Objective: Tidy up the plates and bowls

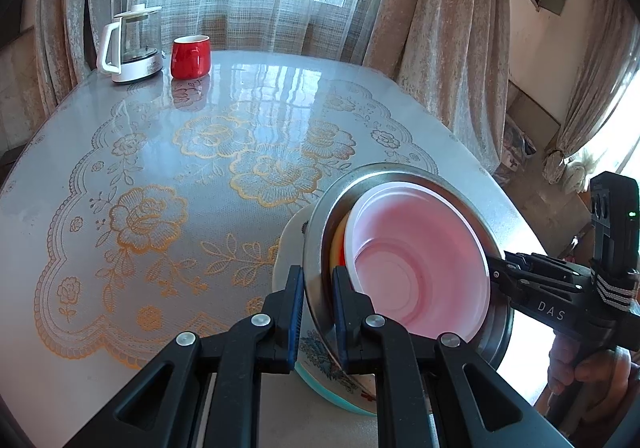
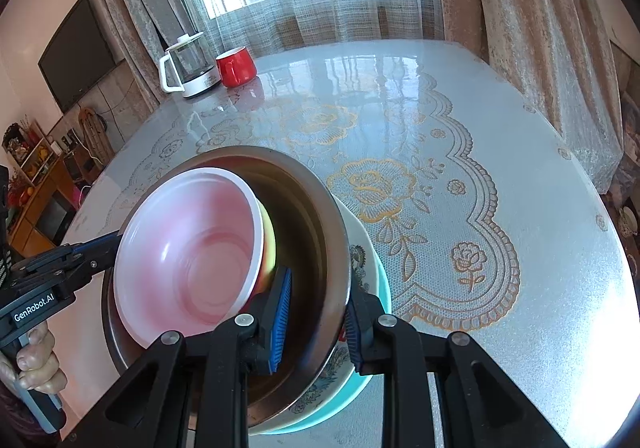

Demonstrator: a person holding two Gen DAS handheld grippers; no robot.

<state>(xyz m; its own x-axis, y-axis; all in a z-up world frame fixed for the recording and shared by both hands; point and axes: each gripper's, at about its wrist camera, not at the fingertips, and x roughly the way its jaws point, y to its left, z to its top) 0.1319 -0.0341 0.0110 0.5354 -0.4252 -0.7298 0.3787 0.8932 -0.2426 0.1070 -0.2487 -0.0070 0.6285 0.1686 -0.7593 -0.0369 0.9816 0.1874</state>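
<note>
A steel bowl (image 1: 400, 172) (image 2: 304, 216) is tilted, with a pink bowl (image 1: 420, 260) (image 2: 192, 248) nested in it on a yellow bowl (image 1: 336, 244) (image 2: 270, 244). Under it lie a floral plate (image 1: 286, 248) (image 2: 360, 244) and a teal plate (image 1: 340, 400) (image 2: 386, 288). My left gripper (image 1: 318, 288) (image 2: 114, 244) is shut on the steel bowl's rim, one finger inside and one outside. My right gripper (image 2: 320, 288) (image 1: 494, 268) is shut on the opposite rim. I cannot tell whether the steel bowl rests on the floral plate.
A glass kettle (image 1: 132, 44) (image 2: 188, 64) and a red mug (image 1: 191, 56) (image 2: 236, 66) stand at the table's far left corner. The glossy table (image 1: 160, 168) carries a lace floral cloth. Curtains hang behind; a TV (image 2: 78, 52) and shelves are on the left.
</note>
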